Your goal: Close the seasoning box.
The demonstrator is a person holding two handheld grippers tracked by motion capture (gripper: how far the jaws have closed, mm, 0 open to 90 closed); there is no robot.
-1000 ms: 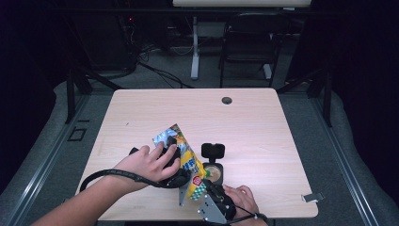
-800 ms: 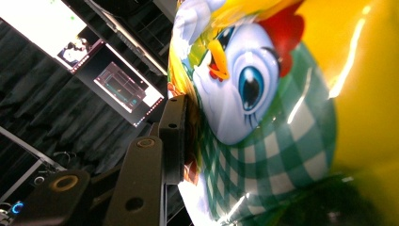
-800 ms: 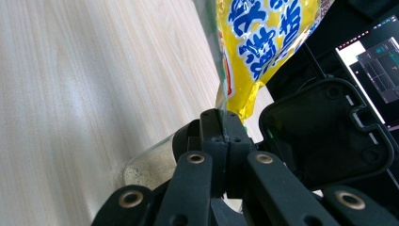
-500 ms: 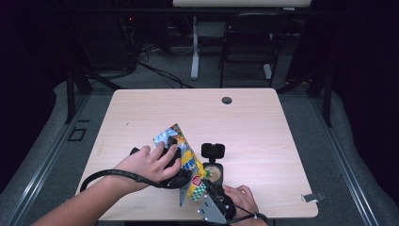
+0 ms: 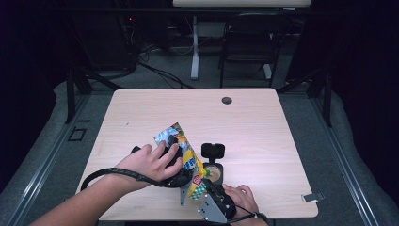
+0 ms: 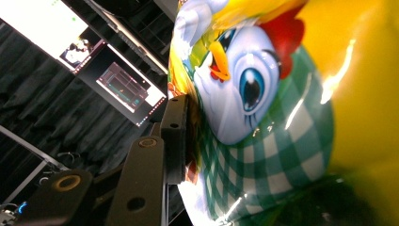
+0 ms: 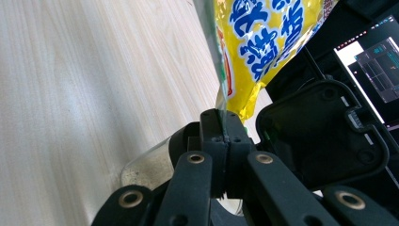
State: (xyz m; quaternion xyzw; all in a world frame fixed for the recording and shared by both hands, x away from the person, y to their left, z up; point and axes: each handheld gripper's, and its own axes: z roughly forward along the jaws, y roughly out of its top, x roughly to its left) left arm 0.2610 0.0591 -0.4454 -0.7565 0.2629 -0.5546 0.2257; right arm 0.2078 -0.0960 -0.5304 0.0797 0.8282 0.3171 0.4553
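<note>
A glossy yellow snack bag stood tilted over the near middle of the tabletop, held between both tools. The right gripper had its jaws together, clamped on the bag's thin lower edge. The left gripper gripped the bag's puffed body, one pad pressing the printed film; its far jaw was hidden behind the bag, so the clamp was judged from that pad. The film looked light, soft, crinkly and slippery, likely to slide or tear if pulled hard; the flat sealed edges offered the surest hold. Just beside it sat a small round container with its black flip lid open, contents unclear.
</note>
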